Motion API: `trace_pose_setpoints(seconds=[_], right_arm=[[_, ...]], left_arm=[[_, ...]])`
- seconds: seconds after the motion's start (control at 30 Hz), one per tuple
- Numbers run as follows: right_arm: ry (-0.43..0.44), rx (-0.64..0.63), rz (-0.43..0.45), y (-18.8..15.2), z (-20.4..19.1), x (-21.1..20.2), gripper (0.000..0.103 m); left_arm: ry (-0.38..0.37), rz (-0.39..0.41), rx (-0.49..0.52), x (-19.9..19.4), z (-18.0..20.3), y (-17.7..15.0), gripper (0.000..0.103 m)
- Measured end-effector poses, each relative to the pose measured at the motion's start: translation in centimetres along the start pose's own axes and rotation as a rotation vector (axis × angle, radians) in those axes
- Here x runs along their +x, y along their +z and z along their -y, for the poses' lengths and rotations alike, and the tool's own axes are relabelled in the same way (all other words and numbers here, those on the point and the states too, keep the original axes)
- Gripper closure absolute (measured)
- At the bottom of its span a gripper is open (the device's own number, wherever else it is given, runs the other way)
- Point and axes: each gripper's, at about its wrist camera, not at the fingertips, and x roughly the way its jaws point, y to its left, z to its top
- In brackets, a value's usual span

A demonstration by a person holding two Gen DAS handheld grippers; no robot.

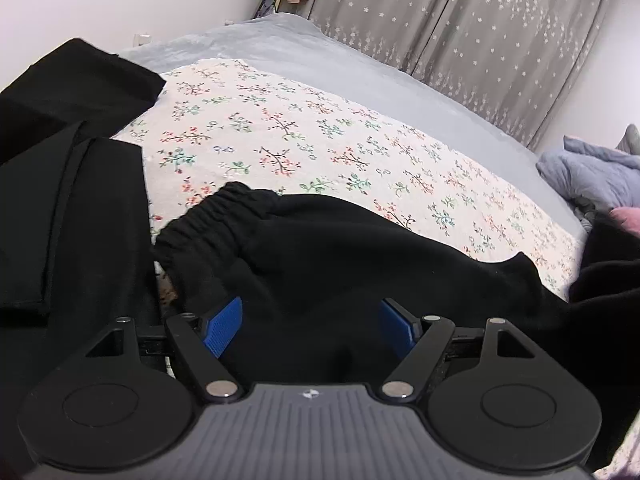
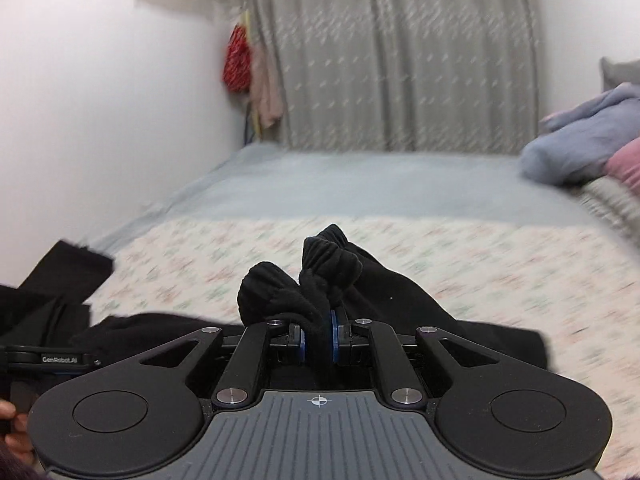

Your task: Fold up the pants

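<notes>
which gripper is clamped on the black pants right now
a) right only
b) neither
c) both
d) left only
a: the right gripper has its blue pads pressed together on a bunched fold of the black fleece pants, while the left gripper hangs open over the cloth with its pads wide apart.

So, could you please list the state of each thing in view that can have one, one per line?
left gripper: open, black fabric between its fingers, not pinched.
right gripper: shut on the pants.
pants: bunched on the floral sheet, one gathered end lifted.
other black garments: lying flat, folded.
curtain: drawn.
</notes>
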Motion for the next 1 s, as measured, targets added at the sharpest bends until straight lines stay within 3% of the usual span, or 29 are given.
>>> trace_pose_setpoints(seconds=[0.2,0.3,0.4,0.47,0.7,0.8,0.9,1.0], right_arm=[[0.055,0.009,-0.053,-0.4,-6.5,4.5,0.093],[0.103,0.048,0.011,0.1,-9.6,4.3,0.092],[0.175,0.177,0.111,1.0,-11.1,3.6,0.092],[0.188,0.231,0.125,0.9,-12.2,3.8,0.091],[0.182,-0.020,-0.125,-5.6,-19.5,8.8,0.090],[0.179,-0.050,-0.130,-7.6,-19.9,8.3,0.086],[0.194,-0.104,-0.132,-8.1,-20.0,7.6,0.086],[0.220,-0.054,-0.095,-7.3,-18.2,6.7,0.086]], left_arm=[[-0.074,-0.001,-0.066,-0.9,-2.4,0.4,0.019],[-0.077,0.027,-0.109,-1.8,-3.8,1.1,0.019],[-0.045,0.087,-0.168,-3.1,-5.9,2.0,0.018],[-0.057,0.103,-0.234,-3.6,-7.6,2.7,0.018],[-0.109,0.068,-0.345,-3.2,-9.9,2.9,0.018],[-0.164,0.025,-0.363,-2.7,-9.8,2.7,0.018],[-0.172,0.015,-0.349,-2.5,-9.4,2.6,0.017],[-0.209,-0.007,-0.350,-1.9,-8.7,2.4,0.016]])
